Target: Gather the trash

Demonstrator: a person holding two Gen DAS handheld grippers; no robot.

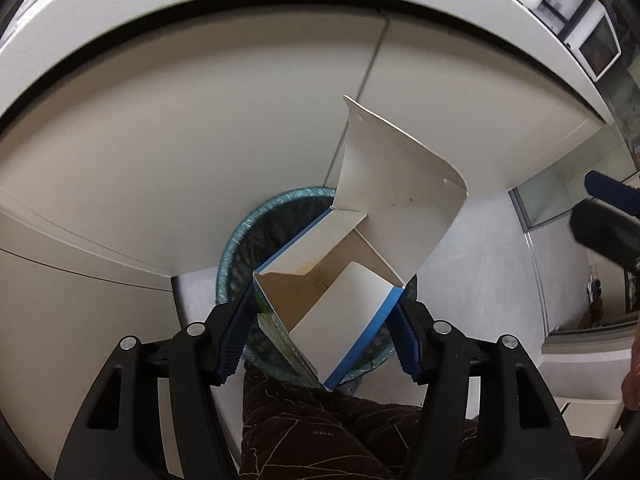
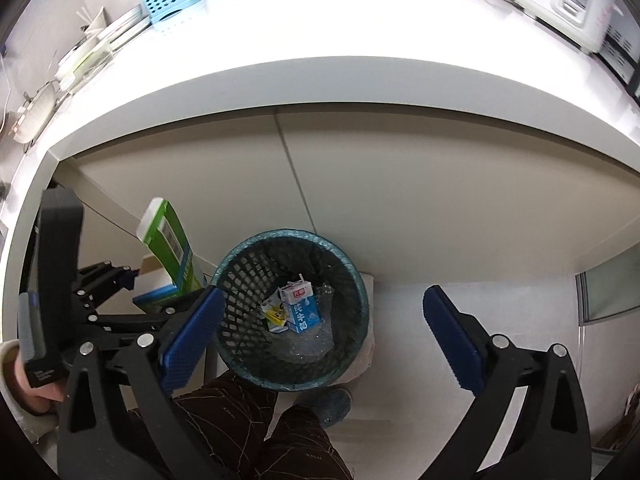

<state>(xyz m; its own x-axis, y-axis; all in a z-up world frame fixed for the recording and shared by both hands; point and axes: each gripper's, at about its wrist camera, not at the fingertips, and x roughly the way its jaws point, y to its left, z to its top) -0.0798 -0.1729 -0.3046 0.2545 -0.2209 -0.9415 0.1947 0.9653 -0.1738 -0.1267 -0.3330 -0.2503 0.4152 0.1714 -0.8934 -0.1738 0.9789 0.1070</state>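
Note:
My left gripper (image 1: 324, 308) is shut on an opened cardboard box (image 1: 348, 312), white inside with blue edges and a green printed outside; its long lid flap (image 1: 400, 176) stands up. The box hangs over the teal mesh bin (image 1: 256, 216) on the floor. From the right wrist view the same box (image 2: 168, 240) and left gripper (image 2: 160, 292) sit just left of the bin (image 2: 236, 264). My right gripper (image 2: 322, 292) is open wide above the bin with nothing between its fingers. Inside the bin lie a blue-and-white milk carton (image 2: 302, 308) and a yellow wrapper (image 2: 274, 314).
The bin stands against beige cabinet doors (image 2: 400, 184) under a white counter (image 2: 320, 80). On the counter are a rice cooker (image 2: 568, 0) and a blue utensil caddy (image 2: 170, 0). The person's legs in brown patterned trousers (image 2: 240, 432) and a slipper (image 2: 332, 404) are just before the bin.

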